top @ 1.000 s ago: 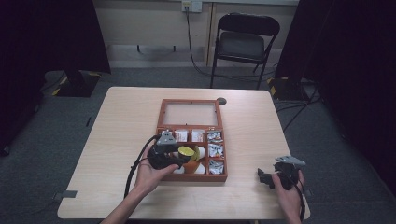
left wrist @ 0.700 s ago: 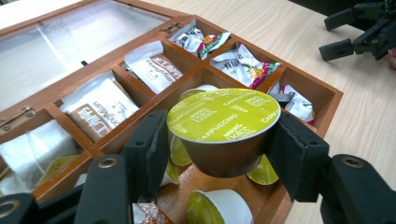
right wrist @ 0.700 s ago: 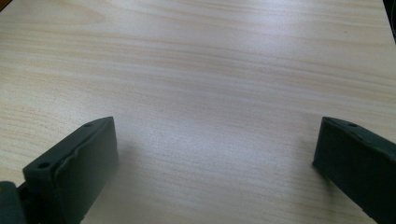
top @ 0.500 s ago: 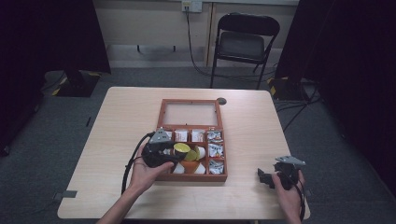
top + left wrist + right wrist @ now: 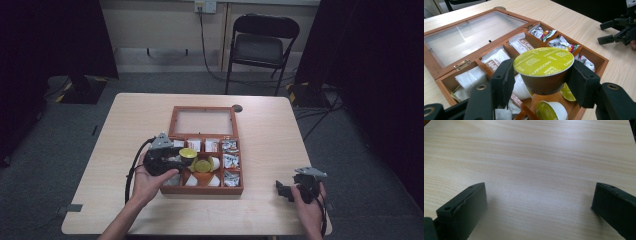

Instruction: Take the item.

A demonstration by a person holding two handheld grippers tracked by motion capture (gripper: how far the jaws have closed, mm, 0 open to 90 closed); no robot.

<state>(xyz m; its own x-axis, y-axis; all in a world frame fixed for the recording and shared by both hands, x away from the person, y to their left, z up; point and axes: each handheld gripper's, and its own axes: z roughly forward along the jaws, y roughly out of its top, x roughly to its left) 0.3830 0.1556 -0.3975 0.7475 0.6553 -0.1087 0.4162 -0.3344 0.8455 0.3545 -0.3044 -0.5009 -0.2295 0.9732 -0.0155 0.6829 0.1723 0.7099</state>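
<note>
My left gripper (image 5: 541,82) pinches a round, foil-lidded green capsule (image 5: 544,68) above the compartmented wooden box (image 5: 596,60); my right gripper (image 5: 539,210) gapes over bare woodgrain table (image 5: 536,157).

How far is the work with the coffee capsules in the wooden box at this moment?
Done: the wooden box lies open. In hand: the left gripper clamps a green capsule above the compartments. Left: more capsules remain inside; the right gripper rests open on the table.
</note>
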